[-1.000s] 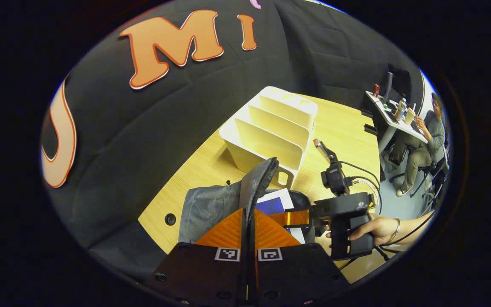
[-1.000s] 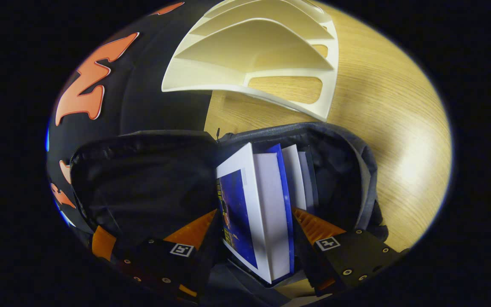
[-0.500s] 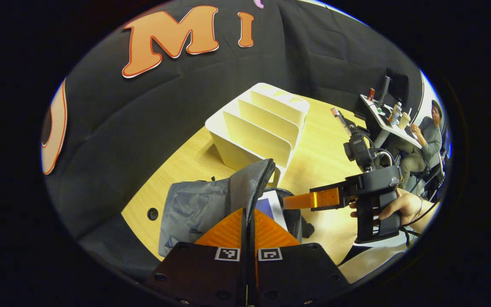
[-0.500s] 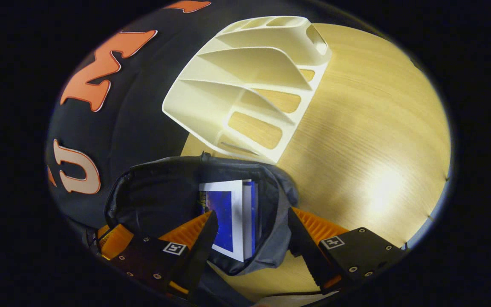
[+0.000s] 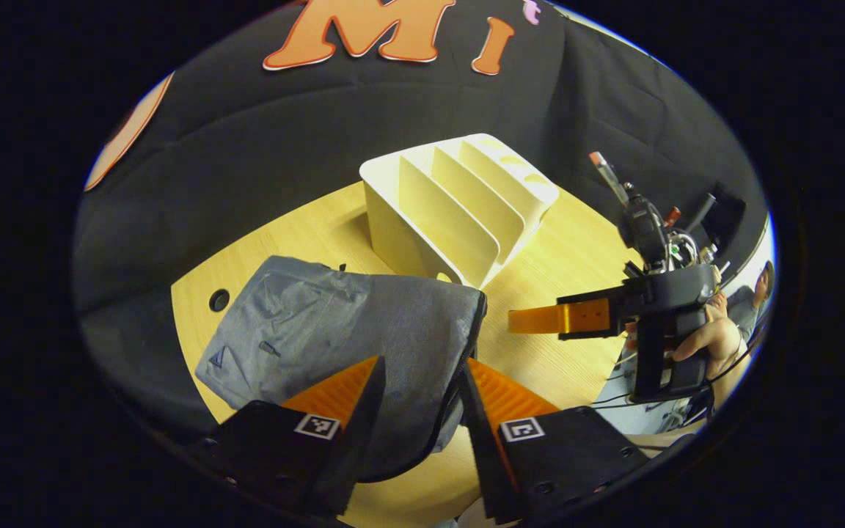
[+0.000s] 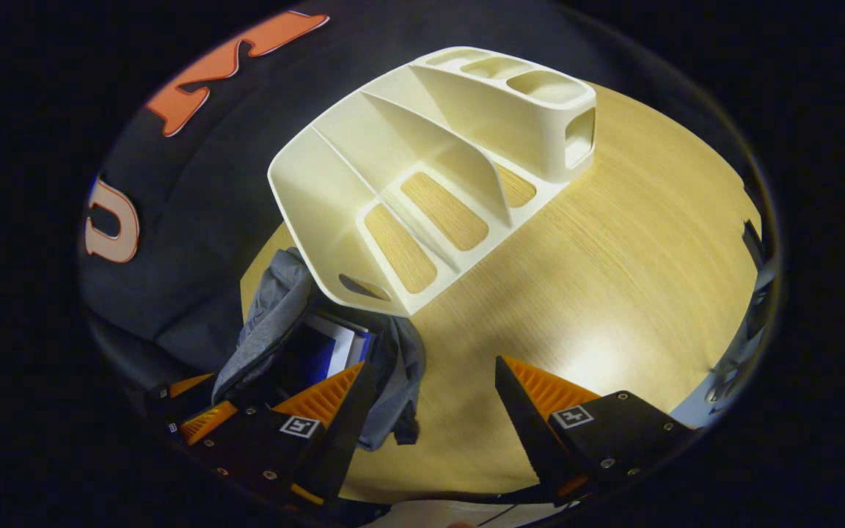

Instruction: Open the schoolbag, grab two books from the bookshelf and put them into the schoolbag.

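Both claws, left (image 5: 419, 400) & right (image 6: 430, 400), agape; schoolbag (image 5: 349, 330) flap btwn left's fingers, untouched.

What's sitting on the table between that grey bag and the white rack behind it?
Nothing: in the left gripper view just a narrow strip of bare wooden table separates the schoolbag from the bookshelf.

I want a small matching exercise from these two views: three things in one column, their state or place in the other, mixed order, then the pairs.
1. schoolbag
2. bookshelf
3. books
4. left gripper

A. with bare slots
B. inside the bag
C. lying on the table, flap down
D. open, fingers either side of the flap's edge

Pairs: 1-C, 2-A, 3-B, 4-D
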`<state>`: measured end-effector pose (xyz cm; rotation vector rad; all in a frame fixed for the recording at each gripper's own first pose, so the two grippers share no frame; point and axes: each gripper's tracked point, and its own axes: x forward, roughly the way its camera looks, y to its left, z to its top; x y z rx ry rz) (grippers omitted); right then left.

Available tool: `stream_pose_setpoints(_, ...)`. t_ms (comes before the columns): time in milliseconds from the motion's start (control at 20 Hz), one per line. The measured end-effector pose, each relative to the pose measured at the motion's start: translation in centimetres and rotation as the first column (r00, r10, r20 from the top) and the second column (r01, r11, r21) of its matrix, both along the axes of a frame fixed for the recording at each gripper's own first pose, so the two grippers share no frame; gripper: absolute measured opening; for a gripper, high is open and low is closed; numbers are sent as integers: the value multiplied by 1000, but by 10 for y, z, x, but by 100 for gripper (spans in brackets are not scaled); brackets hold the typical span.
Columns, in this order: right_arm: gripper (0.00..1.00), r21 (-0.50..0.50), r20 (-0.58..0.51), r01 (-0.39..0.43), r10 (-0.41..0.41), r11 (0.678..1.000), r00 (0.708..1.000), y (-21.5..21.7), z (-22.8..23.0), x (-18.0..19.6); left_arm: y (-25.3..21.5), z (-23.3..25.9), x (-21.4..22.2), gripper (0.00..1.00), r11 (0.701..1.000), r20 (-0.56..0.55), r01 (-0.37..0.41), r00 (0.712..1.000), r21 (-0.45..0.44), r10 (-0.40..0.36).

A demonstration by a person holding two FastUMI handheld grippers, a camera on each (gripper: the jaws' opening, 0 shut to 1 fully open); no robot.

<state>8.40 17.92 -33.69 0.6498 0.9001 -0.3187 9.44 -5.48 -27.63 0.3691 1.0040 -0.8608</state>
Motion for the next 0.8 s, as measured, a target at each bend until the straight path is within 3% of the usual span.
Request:
stream_pose_setpoints(50, 98, -23, -5, -24, 24, 999, 1000, -13, 3, -2, -5, -1, -5, 71, 999, 5, -36, 999, 3, 36)
stream_pose_setpoints(150, 98, -63, -11, -72, 72, 995, 997, -37, 13, -7, -20, 4, -13, 73, 994, 39, -110, 993, -18, 111)
stream_pose_setpoints(200, 99, -83, 0, -93, 93, 992, 996, -50, 24, -7, -29, 11, -14, 82, 989, 75, -141, 987, -32, 143)
stream_pose_setpoints(250, 99, -113, 19, -113, 116, 987, 993, -63, 37, -7, -35, 23, -14, 97, 985, 116, -165, 979, -43, 169)
stream_pose_setpoints(450, 98, -279, 130, -158, 200, 947, 971, -102, 105, 2, -63, 62, -6, 99, 950, 274, -260, 914, -172, 300)
stream_pose_setpoints(650, 98, -420, 335, -92, 249, 903, 909, -120, 193, 16, -73, 119, 18, 98, 885, 422, -296, 795, -359, 436)
stream_pose_setpoints(800, 98, -494, 505, 26, 262, 869, 822, -123, 251, 23, -68, 139, 40, 97, 845, 509, -328, 686, -422, 520)
